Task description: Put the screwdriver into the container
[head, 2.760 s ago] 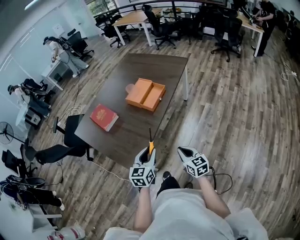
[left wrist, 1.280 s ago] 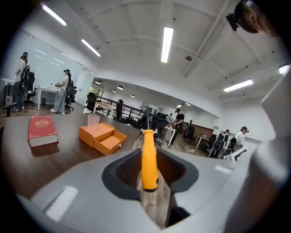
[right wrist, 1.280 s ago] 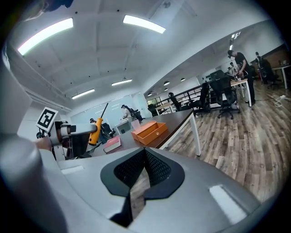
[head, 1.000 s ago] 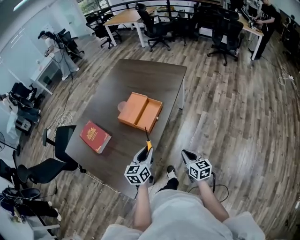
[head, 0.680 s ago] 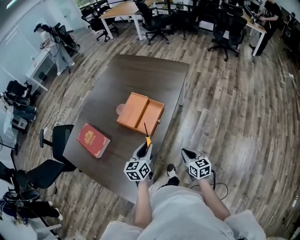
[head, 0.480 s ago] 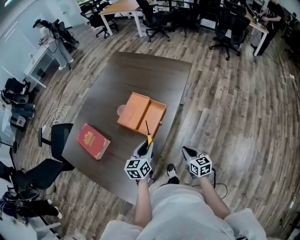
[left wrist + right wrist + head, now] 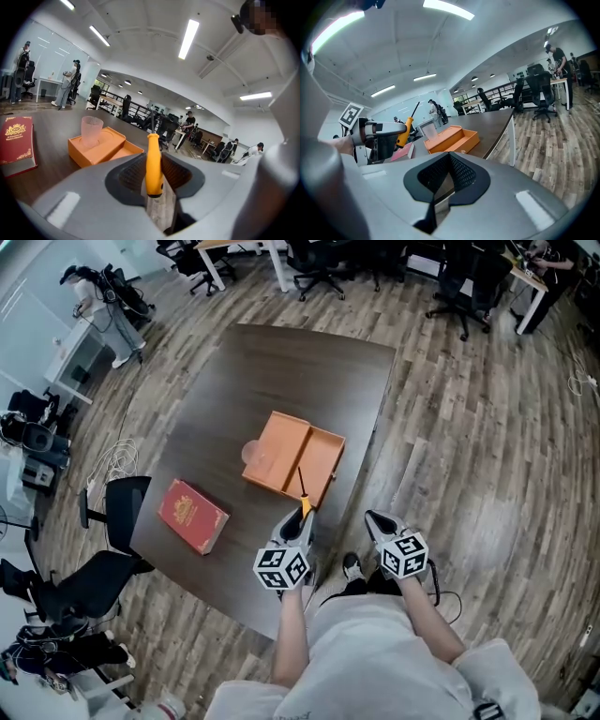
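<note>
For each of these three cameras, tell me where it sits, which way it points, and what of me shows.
Head view: on the person's head, aimed steeply down at the dark wooden table; left gripper, right gripper, forearms and torso show.
Left gripper view: on the left gripper, looking along jaws shut on the orange-handled screwdriver toward the open orange container.
Right gripper view: on the right gripper, jaws together and empty, facing the table; the left gripper shows at left.
Shared: all three show screwdriver and container.
</note>
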Demonstrator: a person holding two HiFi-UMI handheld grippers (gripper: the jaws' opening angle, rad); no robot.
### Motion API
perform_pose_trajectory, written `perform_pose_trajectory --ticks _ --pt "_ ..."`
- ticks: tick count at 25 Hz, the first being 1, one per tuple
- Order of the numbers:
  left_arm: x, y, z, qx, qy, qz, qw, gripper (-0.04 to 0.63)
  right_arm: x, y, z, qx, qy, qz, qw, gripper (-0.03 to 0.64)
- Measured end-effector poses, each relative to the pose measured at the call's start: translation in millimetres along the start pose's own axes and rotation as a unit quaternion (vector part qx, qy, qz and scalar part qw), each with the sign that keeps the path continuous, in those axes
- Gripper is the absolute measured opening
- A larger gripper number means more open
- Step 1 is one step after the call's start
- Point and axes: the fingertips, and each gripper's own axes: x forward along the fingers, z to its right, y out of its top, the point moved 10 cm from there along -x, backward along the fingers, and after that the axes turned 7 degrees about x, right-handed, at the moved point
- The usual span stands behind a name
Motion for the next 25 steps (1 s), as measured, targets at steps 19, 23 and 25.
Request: perform_pose_trajectory --ticks 19,23,25 --pt "72 40 -21 0.009 0.034 -0.009 0.9993 0.163 70 67 38 -0.044 0.052 -0.028 0.997 0.002" --pt "85 44 -25 0.010 0.046 -0.013 0.9988 0.163 85 75 46 -0.061 0.071 -0.048 0.994 0.002" --pt "89 46 -31 0.010 0.053 -0.011 0.9985 0.163 96 82 49 -0.075 0.077 -0.051 0.993 0.002"
